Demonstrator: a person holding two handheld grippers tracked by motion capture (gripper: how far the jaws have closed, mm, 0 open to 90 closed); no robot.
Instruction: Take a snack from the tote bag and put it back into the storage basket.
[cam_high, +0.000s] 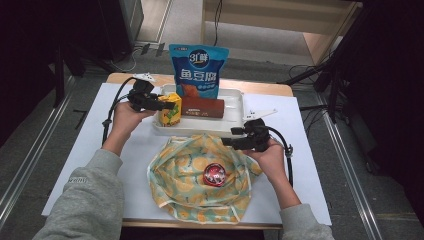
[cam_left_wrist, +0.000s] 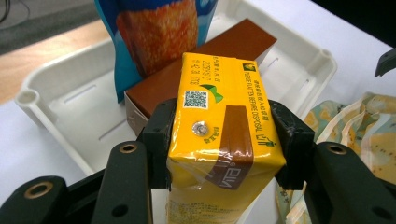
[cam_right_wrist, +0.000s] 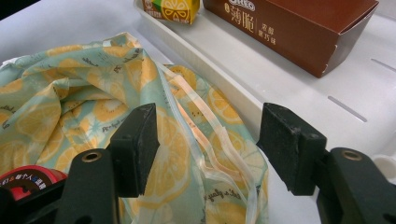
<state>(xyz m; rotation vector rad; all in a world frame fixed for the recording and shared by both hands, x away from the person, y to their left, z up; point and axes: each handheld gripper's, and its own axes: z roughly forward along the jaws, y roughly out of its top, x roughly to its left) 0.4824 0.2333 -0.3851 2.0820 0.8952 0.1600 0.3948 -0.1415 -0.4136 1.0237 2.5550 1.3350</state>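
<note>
My left gripper (cam_high: 164, 106) is shut on a yellow drink carton (cam_high: 171, 116) at the left end of the white tray (cam_high: 235, 102). In the left gripper view both pads (cam_left_wrist: 161, 126) press the sides of the carton (cam_left_wrist: 215, 70); whether it rests on the tray floor I cannot tell. My right gripper (cam_high: 226, 142) is open over the right rim of a lemon-print cloth bag (cam_high: 185, 165). In the right gripper view the bag's edge (cam_right_wrist: 205, 135) lies between its spread jaws without being pinched. A red round tin (cam_high: 215, 175) lies on the bag.
A brown biscuit box (cam_high: 202, 107) lies in the tray beside the carton. A blue snack pouch (cam_high: 198, 70) stands at the tray's back. A white sheet (cam_high: 310, 150) covers the table, with floor rails and cables beyond.
</note>
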